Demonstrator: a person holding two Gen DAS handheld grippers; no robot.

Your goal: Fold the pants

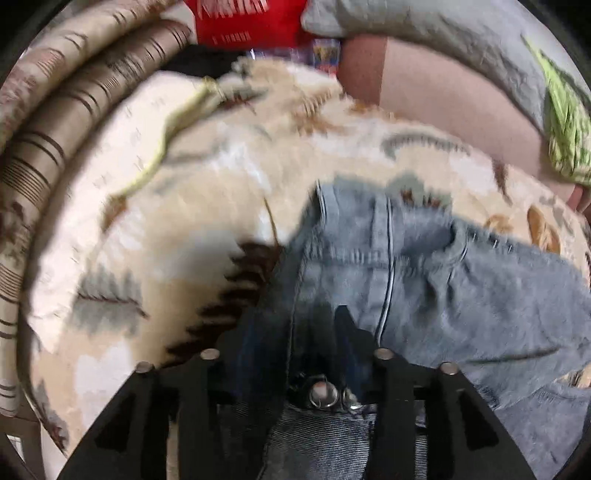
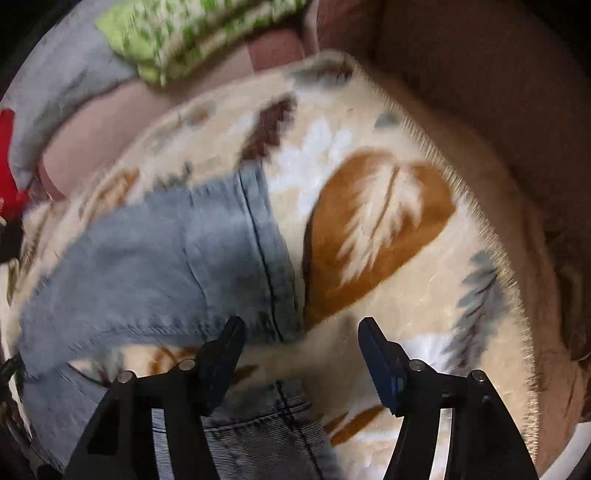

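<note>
Light blue jeans (image 1: 461, 295) lie crumpled on a cream blanket (image 1: 166, 221) with a leaf pattern. In the left wrist view my left gripper (image 1: 299, 317) hangs low over the waistband, jaws apart. The denim edge runs between them, and the metal button (image 1: 323, 393) shows close below. In the right wrist view the jeans (image 2: 147, 258) fill the left half, with a dark seam running down. My right gripper (image 2: 300, 325) stands open at the garment's right edge. Its left finger is over denim and its right finger is over the bare blanket (image 2: 461, 314). Both views are motion-blurred.
A striped cushion roll (image 1: 55, 129) curves along the left. Behind the blanket lie a red item (image 1: 251, 18), a grey pillow (image 1: 424, 22), a green patterned cloth (image 2: 192, 29) and a pink sheet (image 1: 424, 92). A brown surface (image 2: 480, 55) borders the blanket's fringed right edge.
</note>
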